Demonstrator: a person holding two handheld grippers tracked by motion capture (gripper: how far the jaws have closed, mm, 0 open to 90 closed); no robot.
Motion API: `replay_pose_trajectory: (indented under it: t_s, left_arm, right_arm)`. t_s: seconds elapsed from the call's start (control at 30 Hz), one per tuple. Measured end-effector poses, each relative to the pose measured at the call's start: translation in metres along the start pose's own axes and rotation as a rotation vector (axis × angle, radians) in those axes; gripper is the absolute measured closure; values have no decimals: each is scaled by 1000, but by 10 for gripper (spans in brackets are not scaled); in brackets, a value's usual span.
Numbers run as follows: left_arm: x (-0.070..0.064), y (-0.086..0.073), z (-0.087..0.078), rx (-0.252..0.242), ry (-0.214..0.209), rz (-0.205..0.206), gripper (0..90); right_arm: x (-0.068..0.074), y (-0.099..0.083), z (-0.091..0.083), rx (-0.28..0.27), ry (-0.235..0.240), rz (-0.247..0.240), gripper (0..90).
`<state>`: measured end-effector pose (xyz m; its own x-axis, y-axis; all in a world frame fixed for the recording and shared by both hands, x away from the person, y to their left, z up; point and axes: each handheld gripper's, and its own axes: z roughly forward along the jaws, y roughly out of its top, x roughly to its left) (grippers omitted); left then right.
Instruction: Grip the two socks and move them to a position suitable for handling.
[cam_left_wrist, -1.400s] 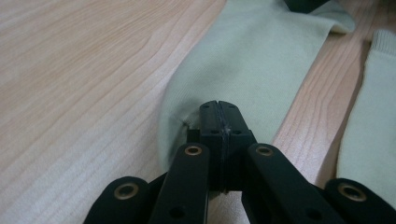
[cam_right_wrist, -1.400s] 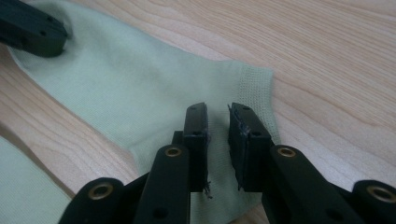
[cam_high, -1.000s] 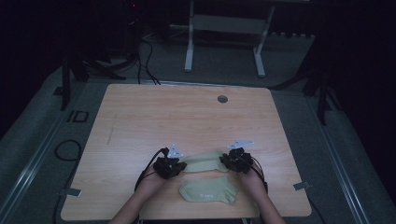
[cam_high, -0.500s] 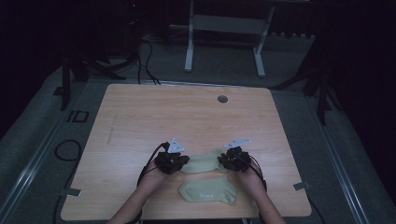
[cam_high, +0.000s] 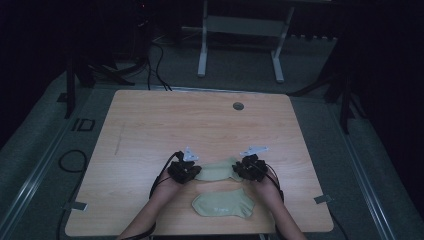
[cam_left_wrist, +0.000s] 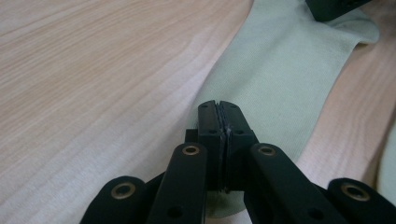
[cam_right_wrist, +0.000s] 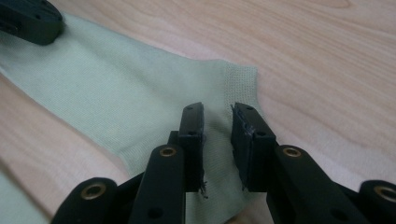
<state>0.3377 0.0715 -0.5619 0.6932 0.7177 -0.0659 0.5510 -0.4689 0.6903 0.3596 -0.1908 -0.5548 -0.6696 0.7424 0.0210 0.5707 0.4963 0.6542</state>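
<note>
A pale green sock (cam_high: 216, 170) lies flat on the wooden table (cam_high: 165, 130) between my two grippers. My left gripper (cam_high: 192, 171) is at its left end; in the left gripper view the jaws (cam_left_wrist: 218, 105) are pressed together on the edge of the sock (cam_left_wrist: 280, 70). My right gripper (cam_high: 239, 170) is at the sock's right end. In the right gripper view its jaws (cam_right_wrist: 218, 109) stand a little apart over the sock's cuff (cam_right_wrist: 116, 88), holding nothing. A second matching sock (cam_high: 222, 203) lies nearer the front edge, between the forearms.
A round grommet (cam_high: 238, 106) sits near the table's far edge. Beyond the table stands a white metal frame (cam_high: 240, 30) on a dark floor, with cables (cam_high: 155, 60) at the back left. A cable loop (cam_high: 70, 160) lies left of the table.
Both grippers have moved slightly forward and closer together, and the sock between them has gone from stretched to slack on the table. The near sock has not moved.
</note>
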Motion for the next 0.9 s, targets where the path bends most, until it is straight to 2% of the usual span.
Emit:
replay_pose_trajectory:
  t_s: [0.1, 0.2, 0.27, 0.33, 0.37, 0.43, 0.5, 0.53, 0.57, 0.6, 0.63, 0.7, 0.77, 0.83, 0.9]
  left_arm:
    - [0, 2, 2, -1, 4, 0, 879]
    - [0, 2, 2, -7, -10, -4, 851]
    - [-2, 2, 0, -6, -29, 11, 763]
    - [-4, 3, -4, -16, -47, 20, 600]
    - [-4, 3, -7, -31, -49, 21, 572]
    - [-4, 4, -12, -37, -53, 8, 472]
    - [-5, 5, -16, -42, -49, 7, 426]
    - [-5, 5, -16, -42, -49, 7, 385]
    - [-5, 4, -20, -47, -48, 5, 385]
    - [-5, 4, -22, -56, -50, 1, 378]
    - [-5, 3, -24, -61, -44, -3, 351]
    - [-6, 1, -28, -61, -30, -17, 279]
    - [-7, -3, -33, -68, -21, -19, 255]
    - [-7, -6, -38, -71, -17, -28, 199]
    - [-8, -10, -44, -86, -22, -38, 199]
  right_arm:
    - [-3, 3, 2, 3, -1, 12, 733]
    - [-3, 5, 3, 11, 2, 13, 717]
    - [-3, 6, 2, 14, 10, 13, 701]
    - [-1, 7, -3, 7, 17, 9, 680]
    - [-1, 7, -6, 0, 18, 13, 668]
    - [-1, 9, -12, -6, 40, 16, 604]
    - [0, 9, -18, -16, 58, 21, 544]
    - [0, 9, -18, -16, 58, 21, 544]
    - [1, 10, -21, -23, 58, 26, 507]
    - [4, 9, -26, -28, 63, 6, 434]
    - [5, 9, -27, -22, 53, -4, 399]
    - [6, 8, -30, -15, 58, 7, 338]
    - [5, 5, -34, -11, 64, 13, 277]
    - [4, 2, -39, -13, 50, 19, 251]
    - [3, -2, -45, -27, 39, 27, 260]
